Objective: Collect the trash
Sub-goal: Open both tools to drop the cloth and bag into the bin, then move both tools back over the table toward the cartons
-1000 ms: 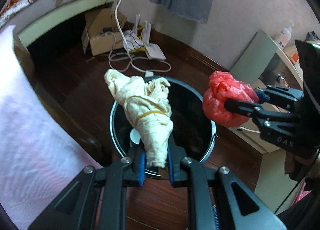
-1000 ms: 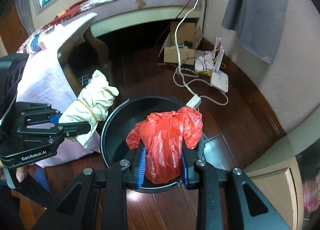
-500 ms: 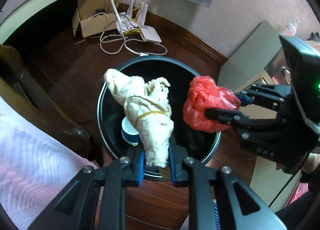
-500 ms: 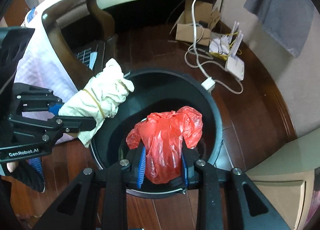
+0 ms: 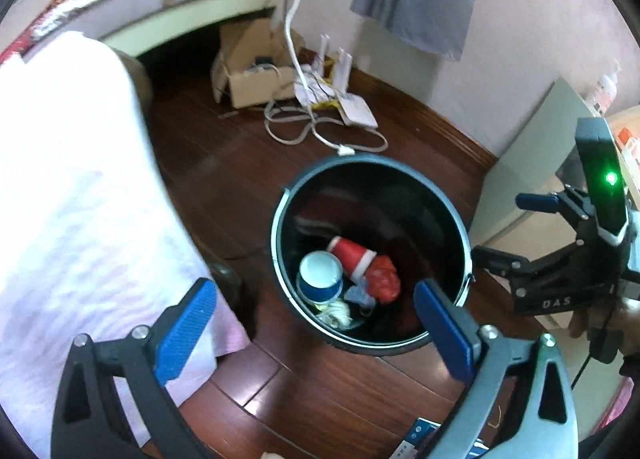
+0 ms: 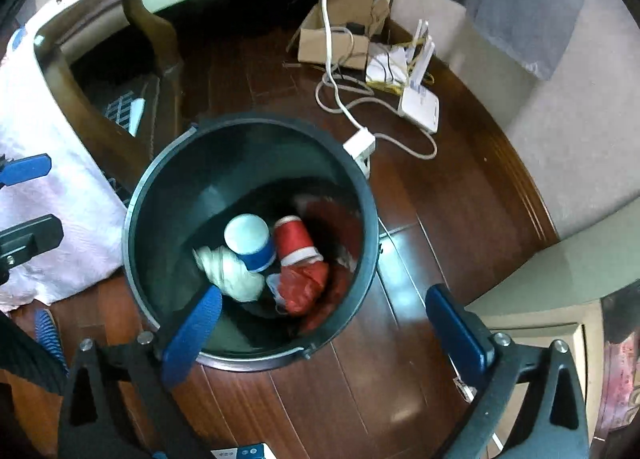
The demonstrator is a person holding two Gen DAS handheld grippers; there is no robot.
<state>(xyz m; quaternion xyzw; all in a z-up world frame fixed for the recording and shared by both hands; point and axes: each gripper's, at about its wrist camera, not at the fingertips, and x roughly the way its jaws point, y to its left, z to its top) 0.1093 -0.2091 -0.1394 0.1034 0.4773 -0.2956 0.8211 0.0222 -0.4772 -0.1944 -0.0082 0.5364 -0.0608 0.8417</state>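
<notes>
Dark wood plank floor [image 6: 404, 287] of a bedroom, bed along the back wall, grey cloth hanging on the wall. Black round trash bin [image 6: 160, 195] stands on the floor beside a chair draped in pale pink cloth [image 5: 68, 195].

Both tongs are released and carry nothing: left gripper [image 5: 316, 327] jaws spread wide, right gripper [image 6: 320, 329] the same, each hanging above the near rim of the bin. Probably held there because the bin mouth is the drop zone and open jaws over it suit a release.

Trash lies at the bin bottom: cream cloth bundle [image 6: 232, 271], crumpled red plastic bag [image 6: 300, 287], blue-and-white paper cup [image 6: 250, 239] on its side, red paper cup [image 6: 294, 237] tipped beside it, all touching in one heap.

Edges and room: bin rim sits just beside the draped chair on the left, a white power adapter [image 6: 360, 145] with its cable touches the far rim. A router [image 6: 420, 107] and a cardboard box [image 6: 336, 39] sit well apart toward the wall. A pale cabinet [image 6: 560, 271] crowds the right side. Free floor lies mostly at the near side of the bin, so backing straight out looks safest.
</notes>
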